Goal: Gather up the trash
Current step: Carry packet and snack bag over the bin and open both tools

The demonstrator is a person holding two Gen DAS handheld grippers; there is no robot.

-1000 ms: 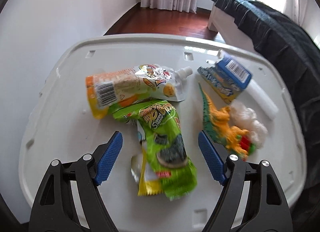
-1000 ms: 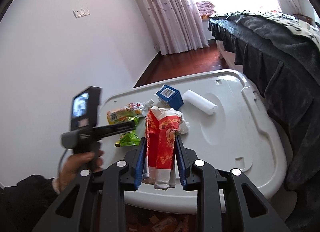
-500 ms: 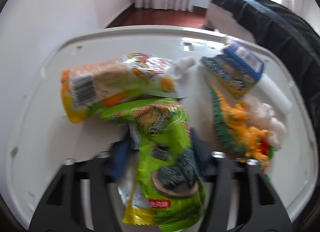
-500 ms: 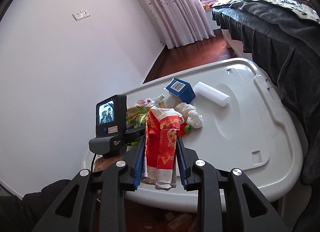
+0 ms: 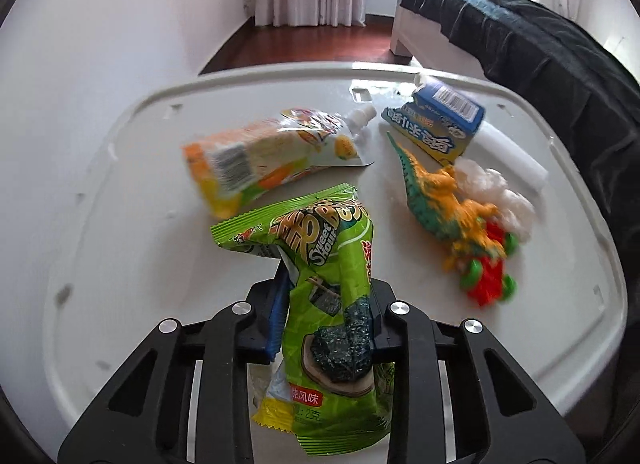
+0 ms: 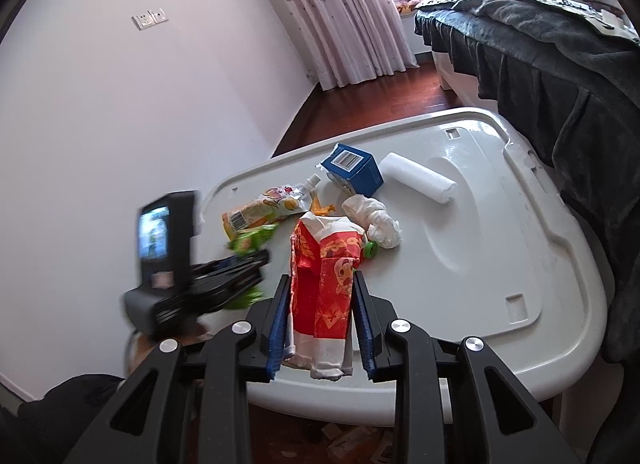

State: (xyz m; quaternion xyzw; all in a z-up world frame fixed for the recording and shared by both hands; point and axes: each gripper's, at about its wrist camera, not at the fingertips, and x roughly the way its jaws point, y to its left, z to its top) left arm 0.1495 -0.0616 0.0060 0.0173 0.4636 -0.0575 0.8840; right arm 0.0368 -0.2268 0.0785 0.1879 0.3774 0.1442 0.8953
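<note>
My left gripper (image 5: 326, 276) is shut on a green snack wrapper (image 5: 328, 284) and holds it off the white lid (image 5: 120, 223). It also shows at the left of the right wrist view (image 6: 244, 260). My right gripper (image 6: 320, 278) is shut on a red and white carton wrapper (image 6: 324, 288) above the lid's near edge. On the lid lie an orange drink pouch (image 5: 272, 151), a blue carton (image 5: 436, 123), a crumpled white tissue (image 5: 496, 191) and a white paper roll (image 6: 416, 177).
An orange and green toy dinosaur (image 5: 440, 199) on a red toy car (image 5: 488, 272) lies at the lid's right. A bed with a dark blanket (image 6: 560, 75) stands on the right. A white wall (image 6: 120, 123) is on the left. Scraps lie on the floor (image 6: 352, 436) below.
My left gripper went from open around the green wrapper to shut on it and lifted it off the lid. My right gripper stayed shut on the red carton wrapper.
</note>
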